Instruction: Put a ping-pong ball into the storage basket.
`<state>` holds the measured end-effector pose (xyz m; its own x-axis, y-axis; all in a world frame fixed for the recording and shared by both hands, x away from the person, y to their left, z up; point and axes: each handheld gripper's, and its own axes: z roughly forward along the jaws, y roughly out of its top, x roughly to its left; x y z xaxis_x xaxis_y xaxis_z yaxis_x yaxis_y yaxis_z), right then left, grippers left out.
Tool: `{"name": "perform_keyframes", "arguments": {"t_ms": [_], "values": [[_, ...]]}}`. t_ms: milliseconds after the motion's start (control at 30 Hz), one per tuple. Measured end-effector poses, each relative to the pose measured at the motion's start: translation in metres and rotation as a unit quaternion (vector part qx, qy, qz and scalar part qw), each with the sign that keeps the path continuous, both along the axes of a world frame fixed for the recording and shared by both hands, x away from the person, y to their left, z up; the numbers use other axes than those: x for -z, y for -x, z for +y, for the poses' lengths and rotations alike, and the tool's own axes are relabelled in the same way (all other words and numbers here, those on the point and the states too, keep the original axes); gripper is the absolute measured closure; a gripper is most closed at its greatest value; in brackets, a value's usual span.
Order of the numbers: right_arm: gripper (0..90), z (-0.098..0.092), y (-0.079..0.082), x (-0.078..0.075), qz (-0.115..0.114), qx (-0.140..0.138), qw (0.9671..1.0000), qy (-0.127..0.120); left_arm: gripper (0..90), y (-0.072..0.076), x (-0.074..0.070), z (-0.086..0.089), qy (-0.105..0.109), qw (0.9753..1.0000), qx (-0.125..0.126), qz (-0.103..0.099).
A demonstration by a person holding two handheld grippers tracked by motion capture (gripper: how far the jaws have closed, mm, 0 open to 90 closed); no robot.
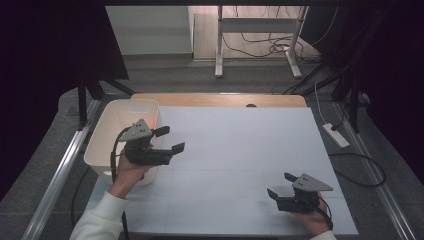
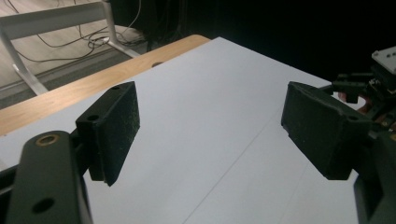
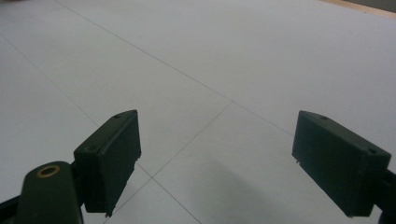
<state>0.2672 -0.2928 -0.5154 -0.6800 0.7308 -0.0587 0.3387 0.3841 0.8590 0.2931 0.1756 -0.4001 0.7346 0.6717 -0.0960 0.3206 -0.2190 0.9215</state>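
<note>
At the far left, a white rectangular plastic bin [image 1: 107,131] is seen at the table's edge, with something orange-red [image 1: 154,121] glowing against its inner wall; what it is cannot be told. Just right of that bin, the left gripper [image 1: 169,139] is held raised over the bin's near corner, its jaws spread wide with nothing between them. In the left gripper view the same gap [image 2: 210,128] is shown empty above the pale grey-white table sheet [image 2: 224,107], with a wooden table edge [image 2: 70,91] beyond.

Well apart, to the right, the right gripper [image 1: 281,185] is rested low near the sheet's front edge, jaws likewise parted and empty [image 3: 217,158].

The step is judged to be a pause beside the bin, nothing yet being grasped. A turn of the left gripper toward the bin's contents would probably be called for next.

The bin is shown from above; faint seam lines in the sheet are given by the gripper views.
</note>
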Motion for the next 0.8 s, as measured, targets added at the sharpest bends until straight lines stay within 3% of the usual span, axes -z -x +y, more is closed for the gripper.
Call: {"name": "perform_keyframes", "arguments": {"t_ms": [500,800], "values": [[15.6,0.000,0.000,0.000,-0.001,0.000,1.0000,0.001,20.5,0.019,0.024,-0.018,-0.017,0.9995,0.026,-0.004],[15.6,-0.001,0.001,-0.001,-0.002,0.000,1.0000,-0.001,20.9,0.040,0.046,-0.019,-0.038,0.9988,0.031,-0.009]]}}
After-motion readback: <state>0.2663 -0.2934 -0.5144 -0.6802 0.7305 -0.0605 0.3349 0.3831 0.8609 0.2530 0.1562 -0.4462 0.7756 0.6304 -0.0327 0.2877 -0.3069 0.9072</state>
